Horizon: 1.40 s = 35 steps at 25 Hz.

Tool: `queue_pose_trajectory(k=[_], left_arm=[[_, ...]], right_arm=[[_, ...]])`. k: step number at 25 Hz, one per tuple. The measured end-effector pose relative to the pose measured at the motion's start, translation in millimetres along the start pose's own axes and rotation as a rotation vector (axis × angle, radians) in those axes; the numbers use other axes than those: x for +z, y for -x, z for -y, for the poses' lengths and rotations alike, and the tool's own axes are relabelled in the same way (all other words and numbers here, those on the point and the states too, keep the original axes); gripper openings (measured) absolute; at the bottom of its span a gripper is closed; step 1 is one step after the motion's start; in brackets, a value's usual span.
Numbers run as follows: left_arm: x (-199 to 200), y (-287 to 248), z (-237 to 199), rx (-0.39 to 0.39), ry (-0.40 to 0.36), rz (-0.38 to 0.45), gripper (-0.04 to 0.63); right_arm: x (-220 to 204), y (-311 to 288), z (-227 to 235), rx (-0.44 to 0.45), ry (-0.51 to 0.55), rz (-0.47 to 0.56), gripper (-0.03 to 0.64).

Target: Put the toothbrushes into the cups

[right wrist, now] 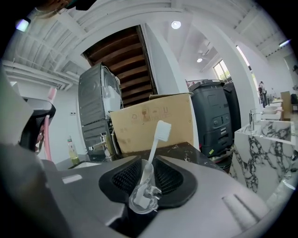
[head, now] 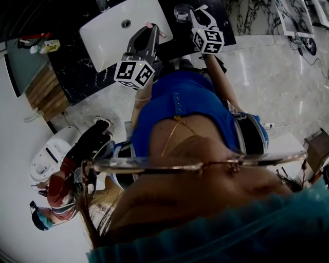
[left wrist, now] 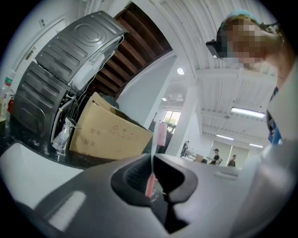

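Note:
A pink toothbrush (left wrist: 150, 179) stands upright in my left gripper (left wrist: 152, 160), which is shut on its handle; the bristle head (left wrist: 160, 133) rises above the jaws. In the head view the left gripper (head: 152, 28) hovers over the white sink basin (head: 110, 31). A white toothbrush (right wrist: 156, 139) leans in a clear cup (right wrist: 143, 197) between the fingers of my right gripper (right wrist: 145, 162). Those jaws stand apart and do not touch the brush. In the head view the right gripper (head: 198, 18) sits at the clear cup (head: 181, 10) on the black counter.
A cardboard box (right wrist: 153, 121) and a grey ribbed machine (left wrist: 60, 69) stand behind the black marble counter (head: 77, 72). A small bottle (right wrist: 73, 151) is near the basin. A white marble unit (right wrist: 265, 139) is at the right. A white device (head: 51, 151) sits on the floor.

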<state>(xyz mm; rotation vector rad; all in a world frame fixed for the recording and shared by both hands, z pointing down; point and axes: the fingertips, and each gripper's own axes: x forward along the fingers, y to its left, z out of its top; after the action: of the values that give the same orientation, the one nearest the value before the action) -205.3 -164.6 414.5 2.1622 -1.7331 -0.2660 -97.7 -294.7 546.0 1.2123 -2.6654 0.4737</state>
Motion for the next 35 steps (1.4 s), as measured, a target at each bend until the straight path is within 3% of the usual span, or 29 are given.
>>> queue_pose_trajectory(k=[5,14,25,35], left_arm=[[-1,-4,1,-0.011,0.000,-0.006,0.014],[0,-11,1,-0.023,0.001,-0.005,0.014],[8,-33,3,-0.055,-0.021,0.002,0.014],[12,-85,9,-0.119,-0.028,-0.001,0.014]], right_arm=[[-8,2,6,-0.006,-0.042,-0.026,0.127],[-3,13,3,0.011,-0.049,-0.003,0.127],[11,30,2,0.018,0.014,0.032,0.121],[16,46,5,0.014,0.097,0.047,0.112]])
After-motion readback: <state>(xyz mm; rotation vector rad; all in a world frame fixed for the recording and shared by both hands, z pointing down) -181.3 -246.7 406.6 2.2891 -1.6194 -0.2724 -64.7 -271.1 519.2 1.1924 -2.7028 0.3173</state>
